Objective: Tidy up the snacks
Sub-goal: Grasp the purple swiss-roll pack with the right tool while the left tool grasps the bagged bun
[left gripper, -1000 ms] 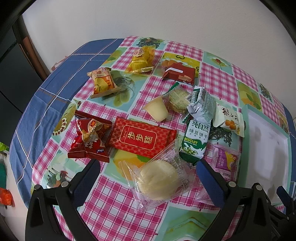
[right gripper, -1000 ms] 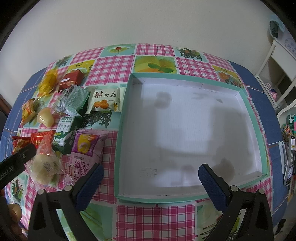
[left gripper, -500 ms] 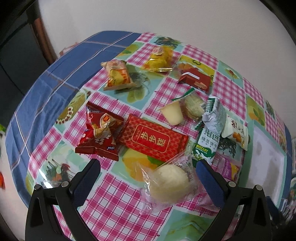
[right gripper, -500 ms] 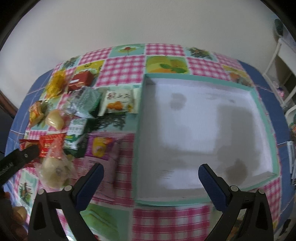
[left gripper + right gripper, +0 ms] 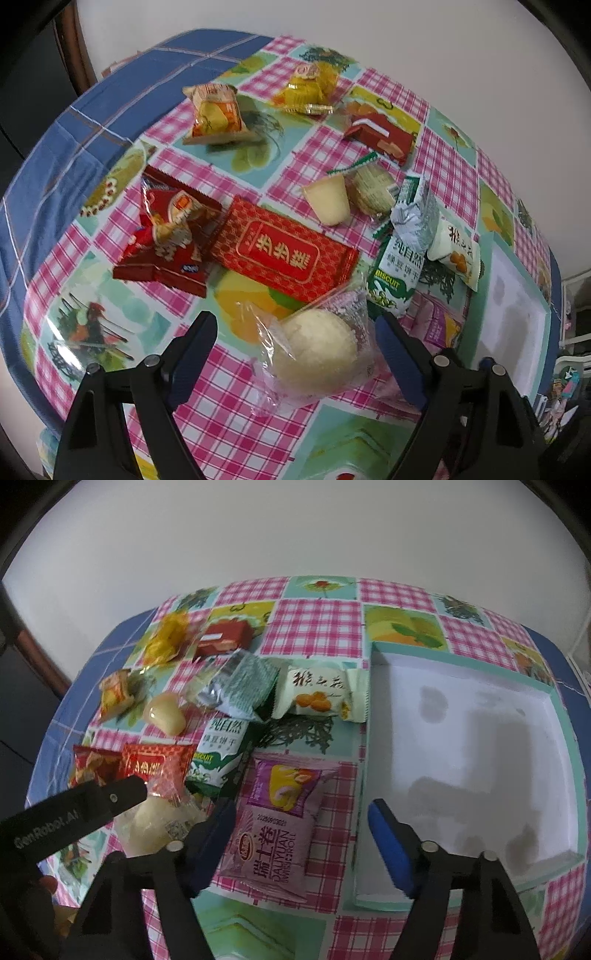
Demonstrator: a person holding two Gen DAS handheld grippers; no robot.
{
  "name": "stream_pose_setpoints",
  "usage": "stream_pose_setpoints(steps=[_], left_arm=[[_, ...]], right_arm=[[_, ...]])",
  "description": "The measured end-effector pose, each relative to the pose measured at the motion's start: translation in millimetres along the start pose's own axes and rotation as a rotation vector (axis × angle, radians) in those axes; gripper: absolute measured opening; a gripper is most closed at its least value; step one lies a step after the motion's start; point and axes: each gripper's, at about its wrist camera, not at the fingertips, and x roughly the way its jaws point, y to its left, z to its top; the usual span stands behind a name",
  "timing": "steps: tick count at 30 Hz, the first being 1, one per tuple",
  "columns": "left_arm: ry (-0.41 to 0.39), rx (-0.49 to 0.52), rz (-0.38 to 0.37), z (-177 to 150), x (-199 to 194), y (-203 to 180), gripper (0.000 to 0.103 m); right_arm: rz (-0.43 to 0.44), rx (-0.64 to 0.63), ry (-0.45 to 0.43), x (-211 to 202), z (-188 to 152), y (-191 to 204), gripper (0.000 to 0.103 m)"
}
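Left tongs [image 5: 291,350] closing astride the pale round bun in clear wrap [image 5: 314,356], pads not yet touching; right tongs [image 5: 299,842] closing astride the purple roll packet [image 5: 277,827], beside the white tray's [image 5: 554,716] rim near the tabletop's [image 5: 110,306] front edge.

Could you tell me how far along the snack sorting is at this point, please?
Nothing looks done: the white tray holds no snacks. In hand: the left gripper is closing around the clear-wrapped bun, the right gripper around the purple Swiss roll pack; neither visibly grips yet. Left: everything else on the tablecloth, such as the red box and green biscuit pack.
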Motion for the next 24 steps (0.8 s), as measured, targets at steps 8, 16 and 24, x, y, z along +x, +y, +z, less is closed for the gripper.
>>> stream_pose_setpoints(steps=[8,16,24], left_arm=[[0.061,-0.001,-0.051,-2,15,0,0.088],[0.113,-0.019,-0.07,-6,27,0,0.088],[0.128,-0.028,-0.081,-6,31,-1,0.085]], right_arm=[[-0.011,-0.07,0.068,22,-6,12,0.067],[-0.046,-0.099,0.119,27,-13,17,0.047],[-0.055,-0.108,0.185,23,-22,16,0.046]])
